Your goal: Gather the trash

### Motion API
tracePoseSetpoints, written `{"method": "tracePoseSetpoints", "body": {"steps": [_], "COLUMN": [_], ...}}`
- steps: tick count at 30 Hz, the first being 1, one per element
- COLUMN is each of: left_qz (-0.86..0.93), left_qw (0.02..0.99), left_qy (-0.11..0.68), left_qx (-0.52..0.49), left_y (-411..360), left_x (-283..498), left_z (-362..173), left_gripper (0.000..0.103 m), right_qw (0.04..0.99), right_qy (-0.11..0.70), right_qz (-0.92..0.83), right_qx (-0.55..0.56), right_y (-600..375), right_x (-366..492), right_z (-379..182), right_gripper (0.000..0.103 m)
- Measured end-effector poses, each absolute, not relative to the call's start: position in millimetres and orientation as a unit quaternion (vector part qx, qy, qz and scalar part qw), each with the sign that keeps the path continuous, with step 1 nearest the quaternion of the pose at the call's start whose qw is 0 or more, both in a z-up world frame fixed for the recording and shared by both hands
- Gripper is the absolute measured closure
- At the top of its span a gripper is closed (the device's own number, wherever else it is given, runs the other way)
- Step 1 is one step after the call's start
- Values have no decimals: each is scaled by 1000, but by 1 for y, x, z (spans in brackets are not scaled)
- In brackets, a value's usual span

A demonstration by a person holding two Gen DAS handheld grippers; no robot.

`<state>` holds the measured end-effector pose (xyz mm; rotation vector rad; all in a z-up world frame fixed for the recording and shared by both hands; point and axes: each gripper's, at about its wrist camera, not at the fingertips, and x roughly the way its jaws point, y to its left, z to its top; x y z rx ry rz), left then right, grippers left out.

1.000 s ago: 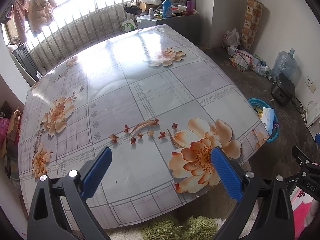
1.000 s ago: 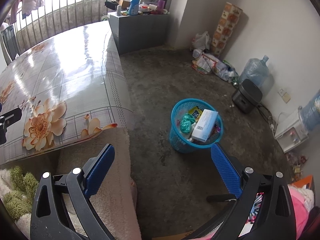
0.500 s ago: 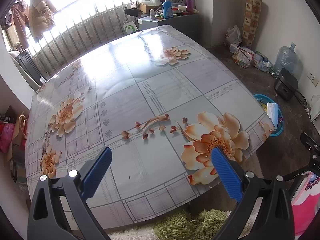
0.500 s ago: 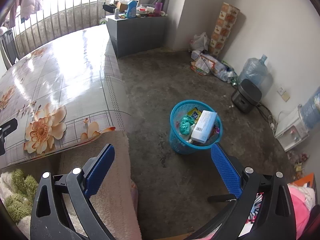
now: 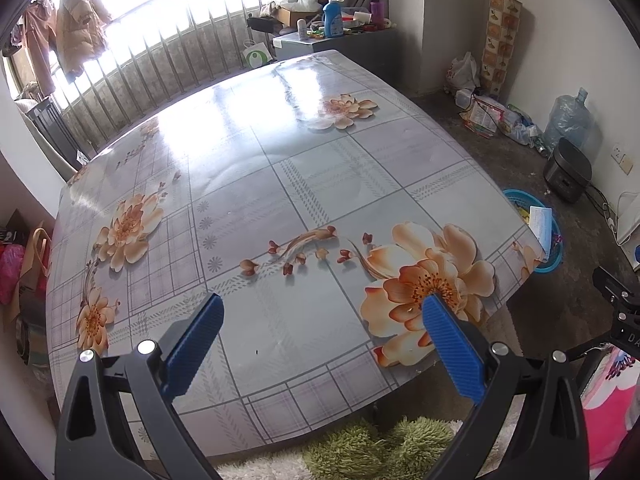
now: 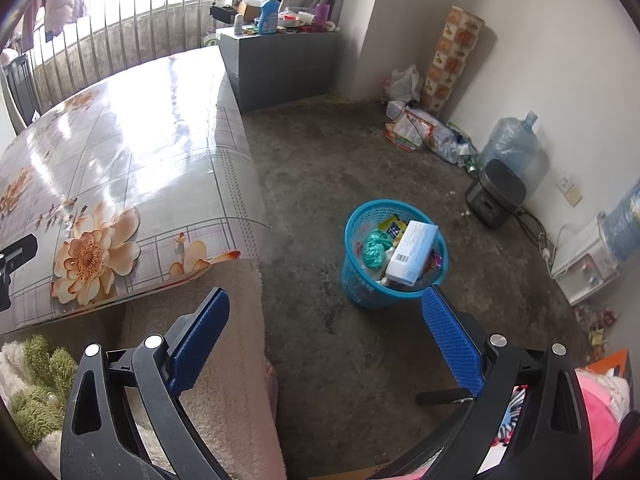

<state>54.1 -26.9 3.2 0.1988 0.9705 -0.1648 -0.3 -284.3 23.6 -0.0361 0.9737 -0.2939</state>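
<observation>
A blue plastic basket point(image 6: 360, 280) stands on the floor right of the table. It holds a white box point(image 6: 412, 252), a green crumpled bag point(image 6: 374, 248) and a yellow wrapper point(image 6: 393, 230). The basket also shows in the left wrist view point(image 5: 550, 262) past the table's right edge. My left gripper point(image 5: 320, 312) is open and empty above the near part of the floral table point(image 5: 280, 184). My right gripper point(image 6: 324, 308) is open and empty above the floor, near the basket's front.
A grey cabinet point(image 6: 280, 60) with bottles stands at the back. Bags and wrappers point(image 6: 424, 132), a water jug point(image 6: 512, 148) and a black cooker point(image 6: 496, 196) line the right wall. A beige cushion point(image 6: 224, 360) and green rug point(image 5: 380, 448) lie below me.
The left gripper has pulled back and risen slightly, so more of the table shows. The right view has shifted a little; the basket sits slightly lower in frame. Both stay open.
</observation>
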Motion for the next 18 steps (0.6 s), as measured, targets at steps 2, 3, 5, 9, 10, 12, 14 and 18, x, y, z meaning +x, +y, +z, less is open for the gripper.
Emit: {"method": "tracePoseSetpoints", "body": {"steps": [2, 3, 5, 9, 10, 12, 14, 18], "left_qz": [-81, -81, -82, -84, -85, -86, -87, -86], "left_qw": [877, 877, 877, 878, 878, 878, 878, 878], "left_qy": [464, 464, 464, 462, 461, 461, 461, 461], "left_qx": [96, 96, 96, 97, 97, 98, 98, 98], "left_y": [-28, -28, -29, -31, -31, -32, -32, -32], "left_x": [54, 54, 54, 53, 53, 53, 52, 52], "left_z": [3, 3, 4, 4, 5, 5, 5, 5], "left_gripper": [6, 6, 6, 6, 6, 6, 6, 6], "right_qw": [874, 874, 874, 874, 874, 874, 874, 874], "right_qy": [466, 465, 465, 466, 466, 466, 465, 465], "right_qz": [-141, -140, -140, -140, -140, -140, -140, -138], "right_qx": [-17, -17, -17, -18, -18, -17, -16, -14], "right_y": [-284, -284, -284, -285, -286, -286, -286, -288], "right_x": [0, -1, -1, -1, 0, 0, -1, 0], "right_z": [24, 23, 23, 23, 23, 23, 24, 25], "right_gripper": [10, 10, 10, 10, 10, 10, 10, 10]}}
